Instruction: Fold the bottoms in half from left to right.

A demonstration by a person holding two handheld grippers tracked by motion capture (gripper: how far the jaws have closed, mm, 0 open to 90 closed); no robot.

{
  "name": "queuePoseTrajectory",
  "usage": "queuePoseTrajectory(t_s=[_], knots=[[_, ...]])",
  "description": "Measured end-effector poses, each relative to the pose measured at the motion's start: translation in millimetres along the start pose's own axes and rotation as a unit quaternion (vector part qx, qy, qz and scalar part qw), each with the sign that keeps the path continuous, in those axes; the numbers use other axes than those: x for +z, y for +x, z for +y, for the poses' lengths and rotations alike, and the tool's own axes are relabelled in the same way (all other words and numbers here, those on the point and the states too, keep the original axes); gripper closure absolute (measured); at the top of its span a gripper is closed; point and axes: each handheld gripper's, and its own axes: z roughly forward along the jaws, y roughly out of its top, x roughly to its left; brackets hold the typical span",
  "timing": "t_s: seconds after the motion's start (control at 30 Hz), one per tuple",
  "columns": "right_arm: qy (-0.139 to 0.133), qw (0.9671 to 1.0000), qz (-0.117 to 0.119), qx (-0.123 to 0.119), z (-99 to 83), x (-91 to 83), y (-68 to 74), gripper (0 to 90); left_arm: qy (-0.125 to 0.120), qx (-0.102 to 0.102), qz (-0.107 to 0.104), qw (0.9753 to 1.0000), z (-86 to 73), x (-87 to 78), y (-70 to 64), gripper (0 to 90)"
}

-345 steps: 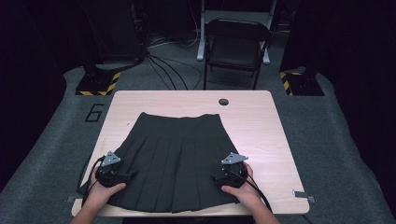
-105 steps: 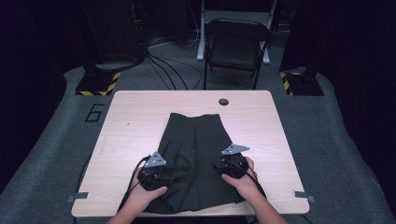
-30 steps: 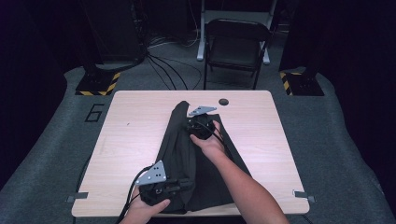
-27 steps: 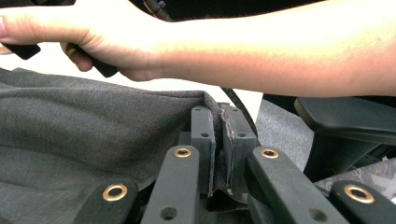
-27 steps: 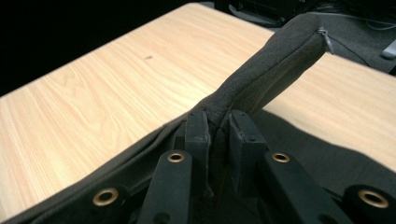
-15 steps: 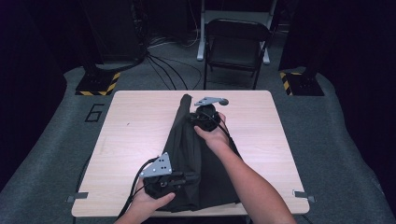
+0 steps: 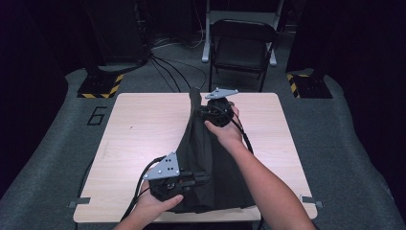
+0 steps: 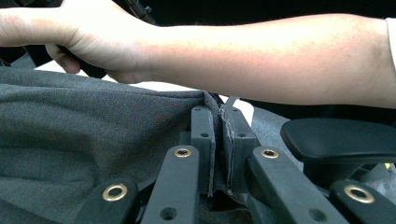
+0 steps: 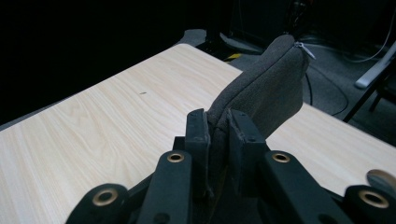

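The dark grey skirt (image 7: 210,163) lies folded lengthwise along the middle of the wooden surface (image 7: 143,139), a narrow strip running from the near edge toward the far edge, where the folding chair (image 7: 242,48) stands beyond it. Eleven seconds ago it lay spread flat and wide; since then the left half has been carried over the right, and within the last second the fold's left edge has been lifted so it stands up as a ridge rather than lying flat.

The left gripper (image 7: 189,179) sits at the near end of the skirt, its fingers (image 8: 202,140) closed tight on the hem, cloth pinched between them in the left gripper view. The right gripper (image 7: 213,109) has travelled up to the far end, by the waistband; its fingers (image 9: 196,135) are likewise clamped on a thick bunch of fabric, which rises above them with a zip pull (image 9: 302,48) showing at the top. The right forearm (image 7: 258,177) lies across the skirt between the two grippers.

With both ends held and the edge raised off the surface, the garment looks ready for a second lengthwise fold: the judgement is that the lifted edge needs to be carried rightward over the rest and laid down evenly, keeping both ends taut so the pleats do not bunch.
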Motion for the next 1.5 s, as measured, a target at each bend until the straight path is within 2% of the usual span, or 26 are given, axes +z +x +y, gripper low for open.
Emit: queuePoseTrajectory(t_s=[0.17,0.33,0.43,0.47,0.5,0.67,0.77,0.8,0.83,0.87,1.03,1.2,1.3,1.4,1.5], knots=[[0.012,0.9998,-0.011,-0.008,-4.7,-4.2,-11.1,78.3,0.009,-0.003,-0.006,0.9999,-0.2,11.5,3.3,84.5],[0.025,0.9995,-0.021,0.004,-20.5,-4.1,-26.6,78.3,0.022,-0.013,-0.012,0.9996,-3.3,25.8,6.5,84.5],[0.036,0.9989,-0.03,0.005,-30.3,-5.1,-36.3,78.2,0.032,-0.02,-0.023,0.999,-6.5,43.8,9.7,84.5],[0.036,0.9989,-0.03,0.005,-30.3,-5.1,-36.3,78.2,0.032,-0.02,-0.023,0.999,-6.5,43.8,9.7,84.4],[0.043,0.9984,-0.035,0.01,-37.0,-6.3,-42.7,78.2,0.035,-0.021,-0.027,0.9988,-7.4,53.5,11.2,84.4],[0.063,0.9966,-0.049,0.022,-53.9,-10.1,-58.4,78.1,0.043,-0.034,-0.044,0.9976,-10.7,77.9,13.6,84.4],[0.071,0.9955,-0.056,0.028,-64.6,-12.1,-67.2,78.0,0.051,-0.037,-0.051,0.9967,-14.0,91.2,14.7,84.3],[0.071,0.9955,-0.056,0.028,-64.6,-12.1,-67.2,78.0,0.051,-0.037,-0.051,0.9967,-14.0,91.2,14.7,84.3],[0.078,0.9945,-0.062,0.033,-71.9,-12.7,-72.1,78.0,0.054,-0.04,-0.052,0.9964,-15.3,95.7,15.0,84.3],[0.081,0.9941,-0.064,0.032,-75.6,-12.6,-74.8,78.0,0.058,-0.043,-0.057,0.9958,-18.3,105.1,15.2,84.3],[0.099,0.9913,-0.081,0.029,-94.1,-11.8,-84.4,77.7,0.079,-0.047,-0.066,0.9936,-28.1,128.2,14.3,84.2],[0.123,0.9869,-0.099,0.034,-111.9,-9.2,-94.5,77.4,0.09,-0.055,-0.066,0.9922,-36.2,147.4,14.6,84.0],[0.134,0.9844,-0.107,0.041,-122.4,-6.9,-101.9,77.4,0.107,-0.065,-0.065,0.99,-44.0,161.2,13.6,82.7],[0.149,0.9811,-0.113,0.049,-133.7,-2.5,-107.1,77.3,0.122,-0.07,-0.059,0.9883,-48.2,164.8,10.1,74.5],[0.16,0.9785,-0.119,0.055,-142.8,2.2,-108.5,77.2,0.119,-0.071,-0.051,0.9891,-47.4,153.5,9.7,68.7]])
